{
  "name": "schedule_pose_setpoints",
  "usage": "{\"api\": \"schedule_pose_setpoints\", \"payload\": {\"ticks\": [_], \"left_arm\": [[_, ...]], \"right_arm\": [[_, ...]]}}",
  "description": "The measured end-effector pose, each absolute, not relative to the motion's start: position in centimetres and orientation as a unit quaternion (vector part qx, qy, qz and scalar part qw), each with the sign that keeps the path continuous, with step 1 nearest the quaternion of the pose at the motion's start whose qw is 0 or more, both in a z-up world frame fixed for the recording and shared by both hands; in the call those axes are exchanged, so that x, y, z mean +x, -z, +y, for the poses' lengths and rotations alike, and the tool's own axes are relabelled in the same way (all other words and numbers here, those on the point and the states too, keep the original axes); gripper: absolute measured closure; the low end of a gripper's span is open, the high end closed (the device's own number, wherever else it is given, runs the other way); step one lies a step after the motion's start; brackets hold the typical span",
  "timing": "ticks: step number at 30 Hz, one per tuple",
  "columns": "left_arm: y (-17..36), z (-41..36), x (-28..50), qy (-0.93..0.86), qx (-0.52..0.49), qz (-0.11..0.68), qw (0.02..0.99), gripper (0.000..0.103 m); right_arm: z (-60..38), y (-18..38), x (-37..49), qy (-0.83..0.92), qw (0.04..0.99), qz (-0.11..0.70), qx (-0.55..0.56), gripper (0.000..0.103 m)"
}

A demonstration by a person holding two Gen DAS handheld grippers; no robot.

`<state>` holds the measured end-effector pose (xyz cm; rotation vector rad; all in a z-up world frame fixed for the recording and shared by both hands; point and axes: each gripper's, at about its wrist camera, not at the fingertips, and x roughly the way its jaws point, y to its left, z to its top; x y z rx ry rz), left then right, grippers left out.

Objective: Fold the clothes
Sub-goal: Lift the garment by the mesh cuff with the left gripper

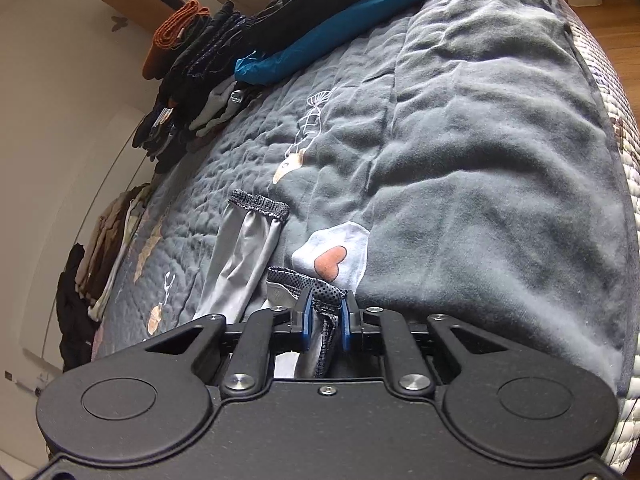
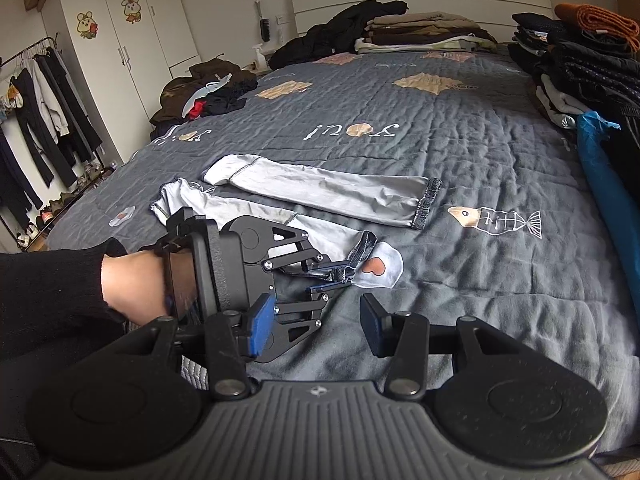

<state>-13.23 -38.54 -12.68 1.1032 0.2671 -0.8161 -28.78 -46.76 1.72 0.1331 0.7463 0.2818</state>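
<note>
The left gripper (image 1: 325,316) is pinched on the dark mesh cuff (image 1: 320,290) of a pale grey arm sleeve (image 2: 256,216), blue pads pressed onto the fabric from both sides; from the right wrist view the same gripper (image 2: 334,278) sits low on the bed w/ the cuff end bunched between its fingers, just beside a white patch with an orange heart (image 2: 376,268) printed on the quilt. That sleeve runs away from the cuff toward the far-left side of the bed, lying flat and a bit wrinkled. A second sleeve (image 2: 320,194) lies just beyond it, roughly parallel, stretched out flat w/ its own dark cuff (image 2: 428,202) at the right end (the two look close, but whether they touch is hard to tell). The right gripper (image 2: 316,324) hangs near the bed's near edge, fingers spread wide apart, nothing between them, close behind the left one. Both sleeves rest on a grey quilt (image 2: 460,152) w/ a fish-skeleton drawing (image 2: 496,218) to the right. Stacks of folded clothes (image 2: 420,34) sit by the headboard, another pile (image 2: 580,56) along the right edge, and a blue garment (image 2: 608,184) is draped near that pile. A rack of hanging clothes (image 2: 36,112) stands at the far left.
</note>
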Motion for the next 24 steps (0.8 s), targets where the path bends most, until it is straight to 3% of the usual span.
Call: {"api": "schedule_pose_setpoints", "payload": {"ticks": [4, 12, 24], "left_arm": [[10.6, -38.6, -12.7, 0.38, 0.48, 0.131, 0.78, 0.097], [4.0, -39.7, -12.3, 0.404, 0.432, 0.126, 0.797, 0.098], [-13.0, -43.8, -12.3, 0.467, 0.276, 0.093, 0.835, 0.098]], "right_arm": [[-46.9, -2.0, -29.2, -0.139, 0.921, 0.359, 0.06, 0.057], [-48.0, -2.7, -29.8, -0.132, 0.926, 0.348, 0.066, 0.057], [-49.8, -3.3, -29.5, -0.094, 0.937, 0.327, 0.081, 0.057]]}}
